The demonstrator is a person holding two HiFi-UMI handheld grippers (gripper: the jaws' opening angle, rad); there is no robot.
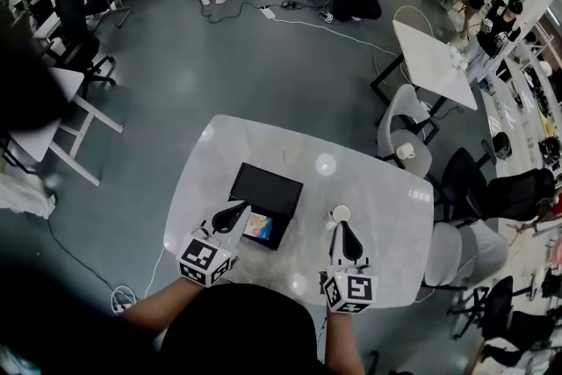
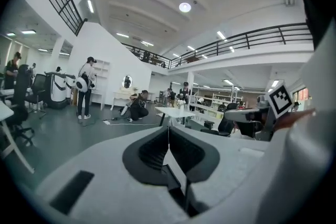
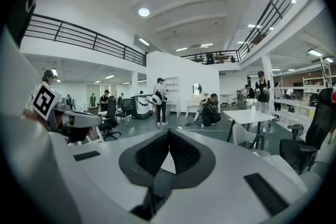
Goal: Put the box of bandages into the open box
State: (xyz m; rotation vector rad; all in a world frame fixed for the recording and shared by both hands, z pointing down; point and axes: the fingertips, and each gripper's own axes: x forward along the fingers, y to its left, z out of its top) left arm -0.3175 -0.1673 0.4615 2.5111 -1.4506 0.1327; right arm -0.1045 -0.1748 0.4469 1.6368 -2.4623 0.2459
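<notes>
The open black box [image 1: 266, 189] lies on the white marble table [image 1: 378, 198]. The colourful box of bandages [image 1: 260, 227] rests in the near end of it. My left gripper [image 1: 240, 210] hovers just left of the bandage box, tilted up. In the left gripper view its jaws [image 2: 168, 131] are shut, pad against pad, with nothing between them. My right gripper [image 1: 342, 227] is over the table to the right of the black box. Its jaws [image 3: 169, 136] are also shut and empty. Both gripper views look out over the room, not at the table.
A small white round thing [image 1: 340, 212] sits on the table just beyond my right gripper's tip. Grey chairs [image 1: 406, 136] stand to the table's right, with another white table [image 1: 435, 61] farther back. People stand and crouch at the far side of the room.
</notes>
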